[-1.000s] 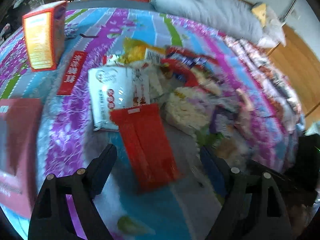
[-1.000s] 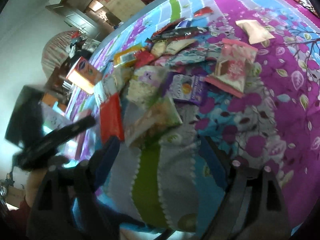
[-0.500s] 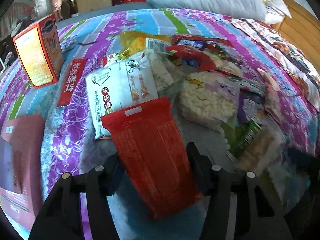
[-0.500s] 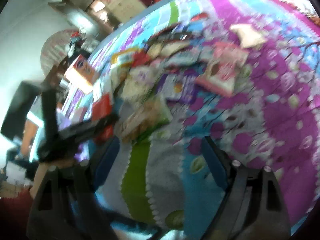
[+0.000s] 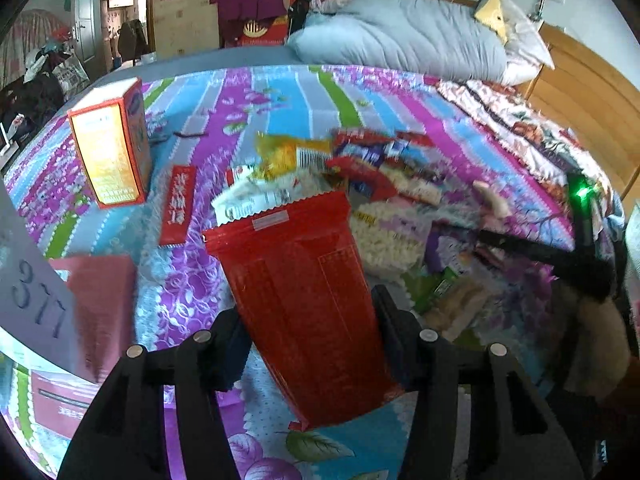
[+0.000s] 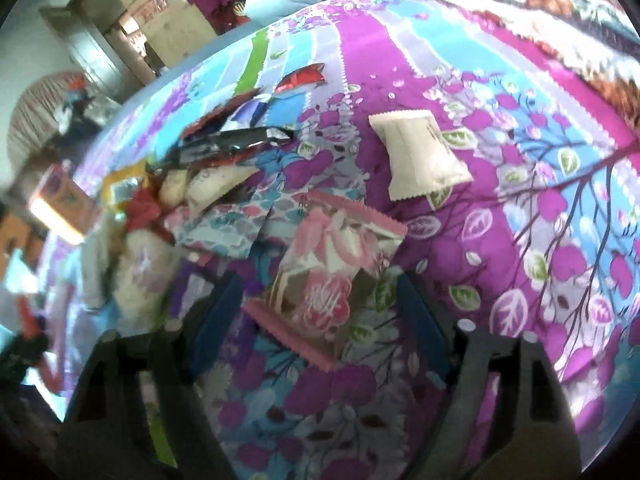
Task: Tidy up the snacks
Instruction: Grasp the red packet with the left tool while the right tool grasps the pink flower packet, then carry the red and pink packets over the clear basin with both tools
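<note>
The left tool (image 5: 310, 334) grips a red packet (image 5: 304, 304) above the snack pile (image 5: 376, 184); an orange box (image 5: 110, 148) stands nearby. The right tool (image 6: 320, 320), jaws apart, straddles a pink packet (image 6: 328, 284) on the bed (image 6: 540, 220).

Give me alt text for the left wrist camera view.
The left hand-held gripper clamps a red snack packet above a floral bedspread. Behind it lie a snack pile and an upright orange box.

The heaped pile of mixed snack packets (image 5: 384, 184) crowds the middle of the purple floral bedspread (image 5: 304, 96). Left of the pile, an upright orange cardboard box (image 5: 110, 148) and a flat red narrow packet (image 5: 178, 204) block passage. Beyond the pile, bare bedspread lies open.
</note>
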The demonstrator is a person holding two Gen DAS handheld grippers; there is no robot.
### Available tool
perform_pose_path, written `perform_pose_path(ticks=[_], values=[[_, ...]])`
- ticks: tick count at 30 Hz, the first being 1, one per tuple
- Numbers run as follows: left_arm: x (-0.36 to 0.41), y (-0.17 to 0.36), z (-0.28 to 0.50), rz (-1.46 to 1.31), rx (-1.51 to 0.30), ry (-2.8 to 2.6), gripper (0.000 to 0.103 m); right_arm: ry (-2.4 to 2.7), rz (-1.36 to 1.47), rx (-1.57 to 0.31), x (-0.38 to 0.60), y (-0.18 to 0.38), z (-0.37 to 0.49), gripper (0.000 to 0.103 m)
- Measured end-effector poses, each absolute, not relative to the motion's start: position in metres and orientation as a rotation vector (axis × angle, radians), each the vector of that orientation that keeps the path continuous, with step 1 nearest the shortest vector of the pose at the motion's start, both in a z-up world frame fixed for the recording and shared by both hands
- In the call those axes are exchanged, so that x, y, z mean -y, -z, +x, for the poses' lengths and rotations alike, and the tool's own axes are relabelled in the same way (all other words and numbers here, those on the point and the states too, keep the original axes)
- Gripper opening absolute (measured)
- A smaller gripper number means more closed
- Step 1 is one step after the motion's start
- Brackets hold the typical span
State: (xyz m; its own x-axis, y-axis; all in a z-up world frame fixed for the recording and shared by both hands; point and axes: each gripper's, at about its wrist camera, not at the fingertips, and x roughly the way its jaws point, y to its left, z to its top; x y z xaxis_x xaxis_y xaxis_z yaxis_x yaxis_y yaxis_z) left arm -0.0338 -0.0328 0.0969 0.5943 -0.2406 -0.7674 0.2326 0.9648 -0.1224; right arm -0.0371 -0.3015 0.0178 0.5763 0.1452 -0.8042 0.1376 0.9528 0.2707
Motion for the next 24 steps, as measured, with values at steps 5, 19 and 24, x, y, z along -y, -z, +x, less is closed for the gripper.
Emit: perform_pose_path(ticks=[5,19,24], values=[[0.025,-0.116,-0.037,-0.034,-0.859,0.28,0.057,-0.01,0.332,-0.942,0.312,-0.019,-0.049,0.042],[-0.02,-0.177,-0.054,-0.078,-0.729,0.24,0.056,-0.172,0.273,-0.716,0.284,-0.136,-0.066,0.042],[-0.032,-0.195,-0.058,-0.066,-0.702,0.211,0.056,-0.281,0.234,-0.646,0.247,-0.18,-0.063,0.042]])
